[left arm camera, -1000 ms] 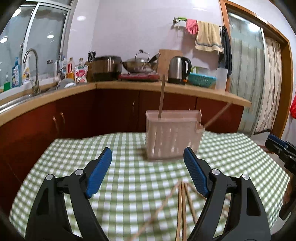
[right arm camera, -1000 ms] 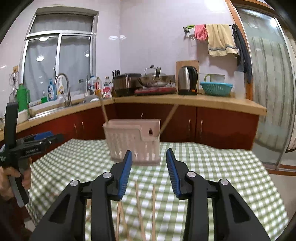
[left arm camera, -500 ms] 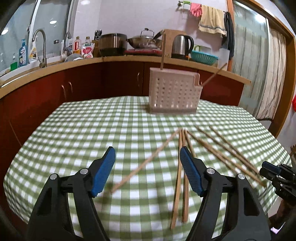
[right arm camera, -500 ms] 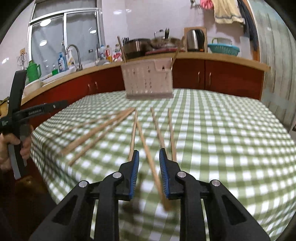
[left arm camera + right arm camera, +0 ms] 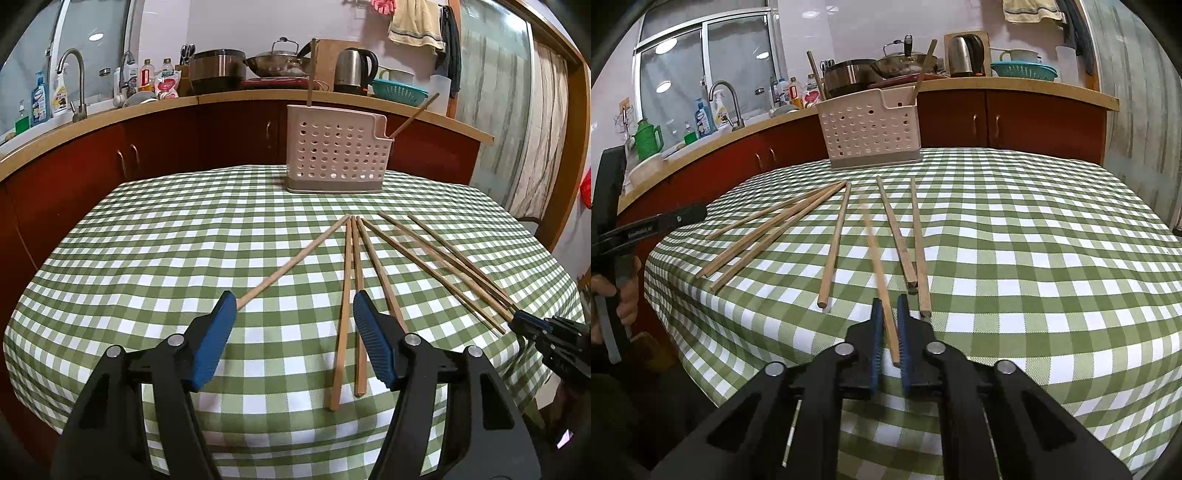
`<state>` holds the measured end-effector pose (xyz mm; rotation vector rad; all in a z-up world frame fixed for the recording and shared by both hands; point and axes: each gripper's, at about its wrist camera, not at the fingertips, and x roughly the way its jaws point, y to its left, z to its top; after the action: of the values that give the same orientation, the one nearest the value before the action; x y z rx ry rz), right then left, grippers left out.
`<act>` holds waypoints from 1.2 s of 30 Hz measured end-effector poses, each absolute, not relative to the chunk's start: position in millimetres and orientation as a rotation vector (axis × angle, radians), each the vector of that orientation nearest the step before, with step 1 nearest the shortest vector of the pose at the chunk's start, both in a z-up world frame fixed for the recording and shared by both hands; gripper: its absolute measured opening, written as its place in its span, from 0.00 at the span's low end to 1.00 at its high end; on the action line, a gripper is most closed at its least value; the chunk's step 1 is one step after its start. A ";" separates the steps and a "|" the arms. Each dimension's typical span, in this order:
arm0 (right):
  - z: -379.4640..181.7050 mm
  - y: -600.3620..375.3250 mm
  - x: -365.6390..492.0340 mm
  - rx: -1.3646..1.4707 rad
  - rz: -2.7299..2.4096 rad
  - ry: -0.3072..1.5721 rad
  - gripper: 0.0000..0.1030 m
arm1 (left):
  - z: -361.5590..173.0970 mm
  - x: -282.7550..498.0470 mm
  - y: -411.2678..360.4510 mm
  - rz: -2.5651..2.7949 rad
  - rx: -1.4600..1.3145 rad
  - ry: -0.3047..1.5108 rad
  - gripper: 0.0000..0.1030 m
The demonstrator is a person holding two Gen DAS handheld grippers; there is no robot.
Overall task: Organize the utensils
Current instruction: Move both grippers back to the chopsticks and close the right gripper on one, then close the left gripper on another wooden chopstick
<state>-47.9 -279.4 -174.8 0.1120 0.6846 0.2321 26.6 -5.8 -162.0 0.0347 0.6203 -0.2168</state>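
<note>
Several wooden chopsticks (image 5: 349, 280) lie fanned out on the green checked tablecloth (image 5: 166, 266). A white perforated utensil holder (image 5: 336, 155) stands at the table's far side with two chopsticks upright in it. My left gripper (image 5: 293, 314) hovers low over the near ends of the leftmost chopsticks. Its jaws are closing, the pads touch nothing, and two chopsticks lie on the cloth between the fingers. My right gripper (image 5: 886, 306) is shut on the near end of one chopstick (image 5: 881, 266), whose far end looks blurred. The holder (image 5: 868, 129) stands beyond it.
A kitchen counter (image 5: 229, 98) with sink, pots, kettle and a basket runs behind the table. The table's round edge (image 5: 687, 332) drops off close to both grippers. A hand (image 5: 624, 295) holding the left gripper (image 5: 646, 229) shows at the left of the right wrist view.
Both grippers came down from the holder toward the chopsticks' near ends. The right jaws closed onto one chopstick. The left jaws narrowed but grip nothing.
</note>
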 end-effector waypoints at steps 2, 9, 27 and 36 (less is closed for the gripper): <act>-174.1 -277.0 -46.5 0.098 0.211 0.686 0.07 | -163.3 25.5 -7.9 -0.225 0.038 0.624 0.62; -172.5 -273.3 -41.9 0.090 0.193 0.691 0.07 | -174.6 26.5 -9.9 -0.241 0.046 0.664 0.52; -170.6 -269.8 -40.7 0.084 0.195 0.693 0.07 | -201.1 24.5 -21.0 -0.317 0.089 0.769 0.20; -164.6 -266.9 -45.3 0.070 0.197 0.675 0.07 | -199.5 19.8 -21.4 -0.327 0.111 0.754 0.07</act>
<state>-45.3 -266.9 -164.6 0.0698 0.6755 0.1968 19.8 -21.4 -199.5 0.1109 0.7543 -0.3266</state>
